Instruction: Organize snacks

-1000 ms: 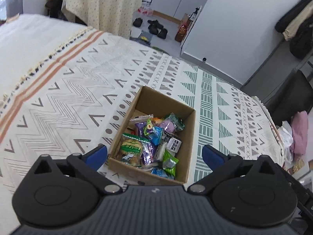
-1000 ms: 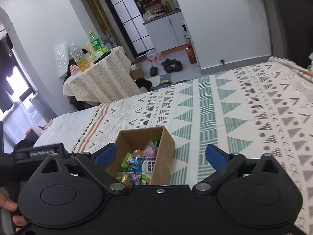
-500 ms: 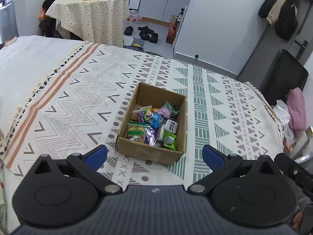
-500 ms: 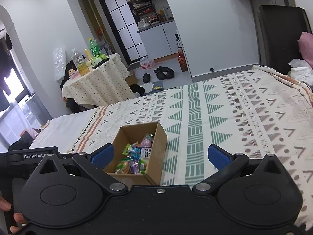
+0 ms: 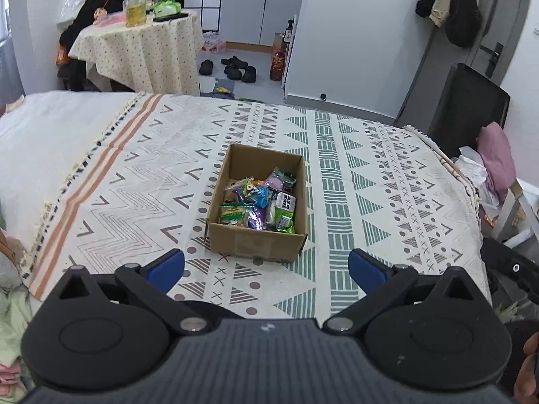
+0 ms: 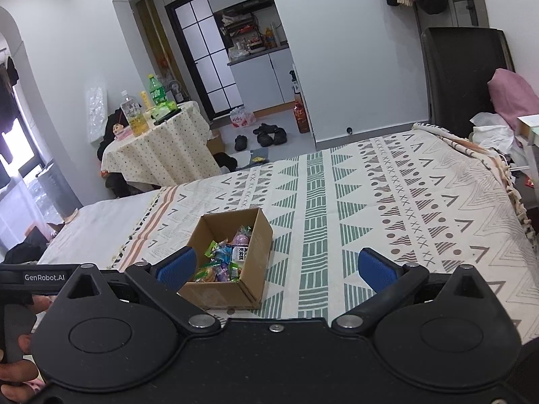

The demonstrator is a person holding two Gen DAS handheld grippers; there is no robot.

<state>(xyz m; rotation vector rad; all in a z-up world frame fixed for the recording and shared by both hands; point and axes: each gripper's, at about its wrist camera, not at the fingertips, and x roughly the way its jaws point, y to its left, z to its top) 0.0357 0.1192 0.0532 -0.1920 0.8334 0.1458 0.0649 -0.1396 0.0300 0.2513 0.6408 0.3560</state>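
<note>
An open cardboard box [image 5: 256, 242] stands on the patterned bedspread [image 5: 134, 181] and holds several wrapped snacks [image 5: 259, 205]. It also shows in the right wrist view [image 6: 259, 242] with the snacks [image 6: 225, 259] inside. My left gripper [image 5: 266, 269] is open and empty, held back from the box's near side. My right gripper [image 6: 276, 267] is open and empty, near and to the right of the box. The left gripper's body [image 6: 43, 277] shows at the left edge of the right wrist view.
A small table with a dotted cloth [image 5: 145, 50] carries bottles beyond the bed's far left. Shoes [image 5: 232, 67] lie on the floor. A dark chair [image 5: 461, 107] and pink clothes [image 5: 495, 158] stand at the bed's right side.
Both grippers have pulled back and up from the box, so it looks smaller and farther. Both stay open and empty. The box has not moved.
</note>
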